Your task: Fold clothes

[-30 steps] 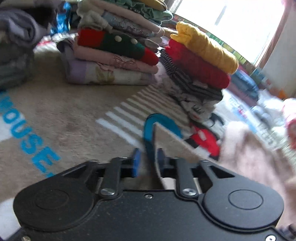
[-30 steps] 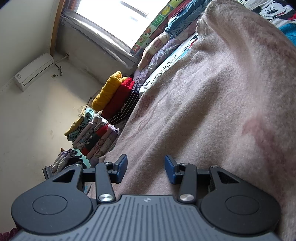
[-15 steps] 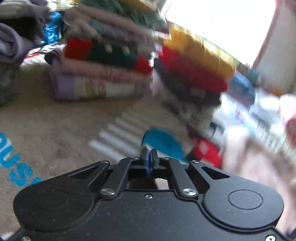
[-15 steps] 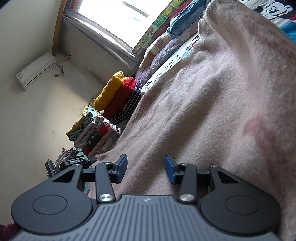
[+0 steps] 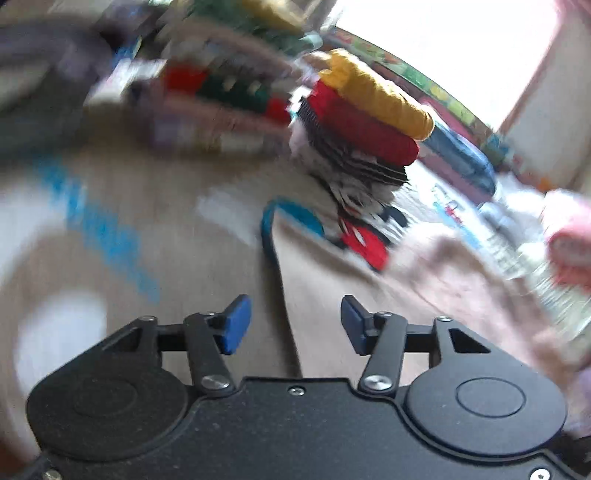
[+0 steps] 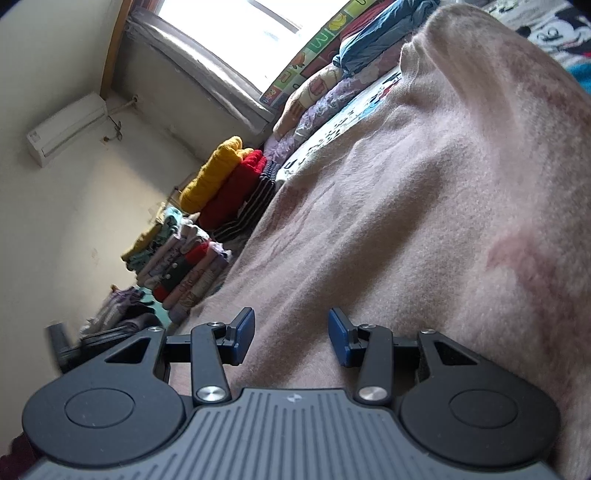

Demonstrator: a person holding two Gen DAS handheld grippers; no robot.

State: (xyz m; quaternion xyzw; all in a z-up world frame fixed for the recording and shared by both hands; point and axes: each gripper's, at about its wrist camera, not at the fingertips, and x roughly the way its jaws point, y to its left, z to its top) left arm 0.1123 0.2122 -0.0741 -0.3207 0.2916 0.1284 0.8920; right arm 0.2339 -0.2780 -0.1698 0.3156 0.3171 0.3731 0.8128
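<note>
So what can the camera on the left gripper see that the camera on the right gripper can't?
Only the left wrist view shows the big blue letters on the beige bedspread, the red cartoon print, and the left gripper, whose jaws are opening with nothing between them.

Only the right wrist view shows the air conditioner on the wall, the window, and the right gripper with its jaws apart over the pink sweater.

Both show the yellow and red folded clothes, the other piles and that pink sweater.
</note>
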